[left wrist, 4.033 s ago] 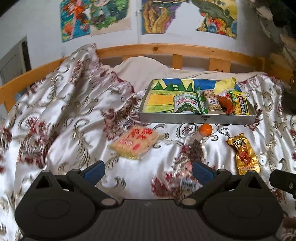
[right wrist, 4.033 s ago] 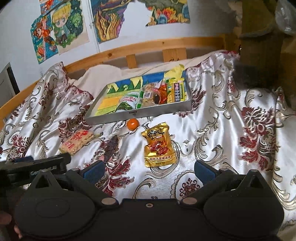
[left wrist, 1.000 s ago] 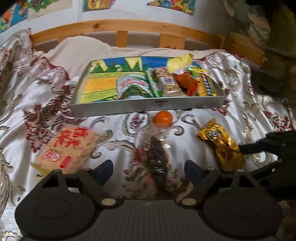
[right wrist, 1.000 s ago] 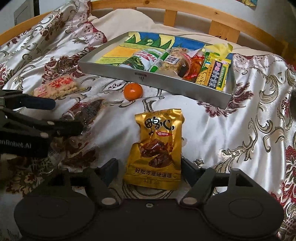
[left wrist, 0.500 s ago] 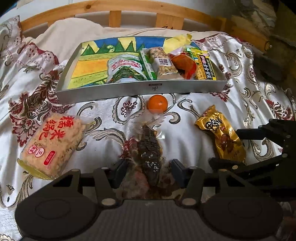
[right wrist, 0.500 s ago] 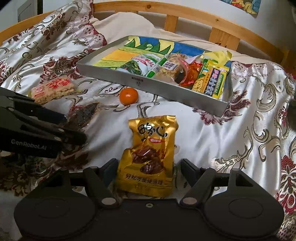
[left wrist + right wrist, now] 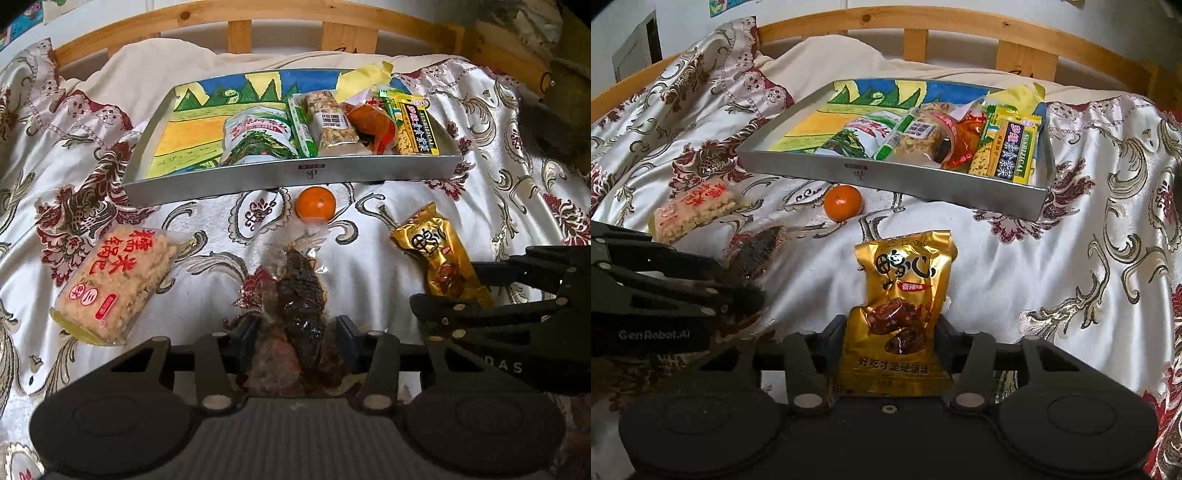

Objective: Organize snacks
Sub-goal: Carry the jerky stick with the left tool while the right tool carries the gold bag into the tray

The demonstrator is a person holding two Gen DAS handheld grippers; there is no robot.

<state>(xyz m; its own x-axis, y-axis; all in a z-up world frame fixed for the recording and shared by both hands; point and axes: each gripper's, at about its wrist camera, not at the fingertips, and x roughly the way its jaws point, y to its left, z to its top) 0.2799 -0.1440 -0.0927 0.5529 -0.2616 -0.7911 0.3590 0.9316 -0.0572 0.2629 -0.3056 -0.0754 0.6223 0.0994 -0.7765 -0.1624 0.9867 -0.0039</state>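
Observation:
My left gripper [image 7: 298,338] is shut on a clear packet of dark snack [image 7: 300,291] lying on the bedspread. My right gripper [image 7: 892,338] is shut on a gold snack packet [image 7: 905,295], which also shows in the left wrist view [image 7: 439,258]. A grey tray [image 7: 295,173] with a painted floor holds several snack packets in its right half; it also shows in the right wrist view [image 7: 886,175]. An orange [image 7: 316,202] lies in front of the tray. A rice cracker packet [image 7: 118,280] lies to the left.
The floral satin bedspread [image 7: 1089,258] covers the bed. A wooden bed rail [image 7: 295,14] runs behind the tray, with a pale pillow [image 7: 166,66] below it. A dark cluttered mass [image 7: 565,92] sits at the far right.
Both grippers have moved forward and down onto their packets and closed: the left on the clear dark packet, the right on the gold packet.

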